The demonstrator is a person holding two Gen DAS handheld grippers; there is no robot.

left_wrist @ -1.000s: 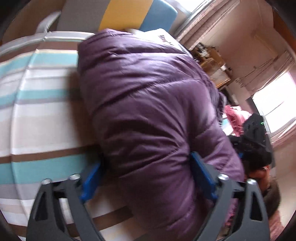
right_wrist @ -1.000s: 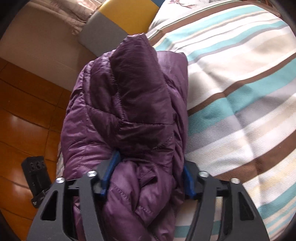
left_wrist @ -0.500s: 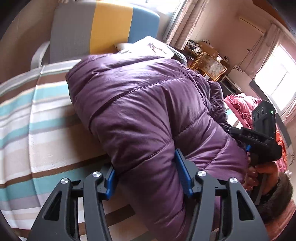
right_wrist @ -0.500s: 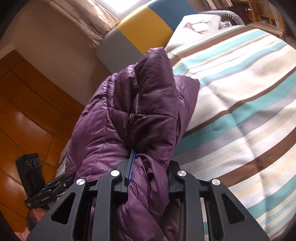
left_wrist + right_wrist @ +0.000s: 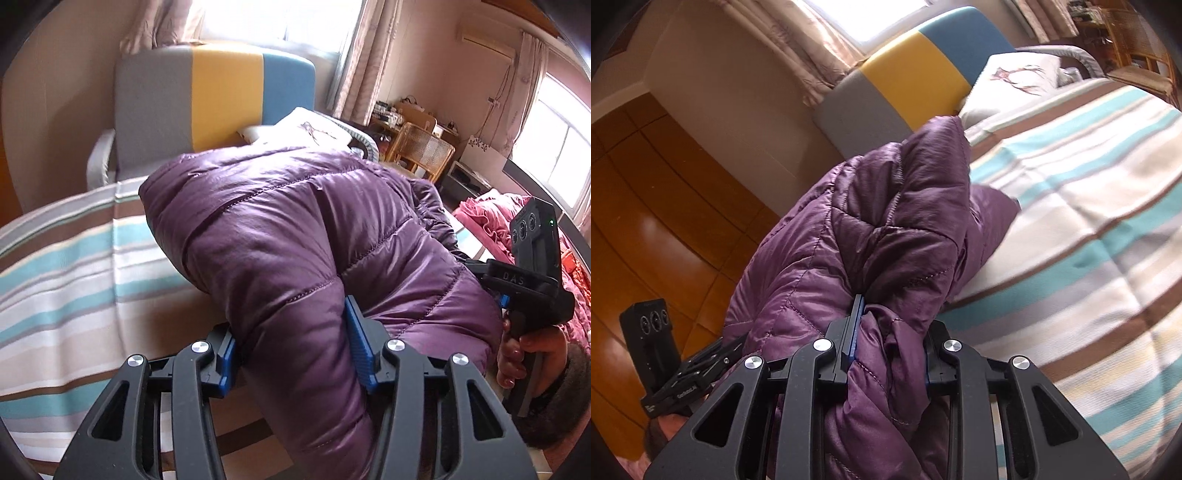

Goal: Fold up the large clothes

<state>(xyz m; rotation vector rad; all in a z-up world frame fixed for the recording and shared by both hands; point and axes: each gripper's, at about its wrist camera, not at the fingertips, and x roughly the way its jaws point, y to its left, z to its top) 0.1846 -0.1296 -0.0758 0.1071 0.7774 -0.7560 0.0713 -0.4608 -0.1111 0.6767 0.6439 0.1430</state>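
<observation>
A purple puffer jacket [image 5: 295, 229] lies bunched on the striped bed sheet [image 5: 66, 295], its near end lifted. My left gripper [image 5: 291, 347] has a thick fold of the jacket between its blue pads, which press into it while the jaws are still closing. In the right wrist view the jacket [image 5: 886, 229] rises as a crumpled heap over the bed's edge. My right gripper [image 5: 890, 339] pinches another fold, jaws narrow and closing. The other gripper's body [image 5: 532, 273] and a hand [image 5: 532, 347] appear at the jacket's right end.
A grey, yellow and blue headboard cushion [image 5: 221, 96] and a white pillow [image 5: 306, 129] stand beyond the jacket. Pink clothes [image 5: 491, 218] and a wicker chair [image 5: 421, 151] lie to the right. Shiny wooden floor [image 5: 646, 221] runs along the bed's left side.
Both grippers have narrowed from wide around the jacket to pinching its folds. Both have risen, lifting the jacket's near edge off the sheet, and the views have tilted upward.
</observation>
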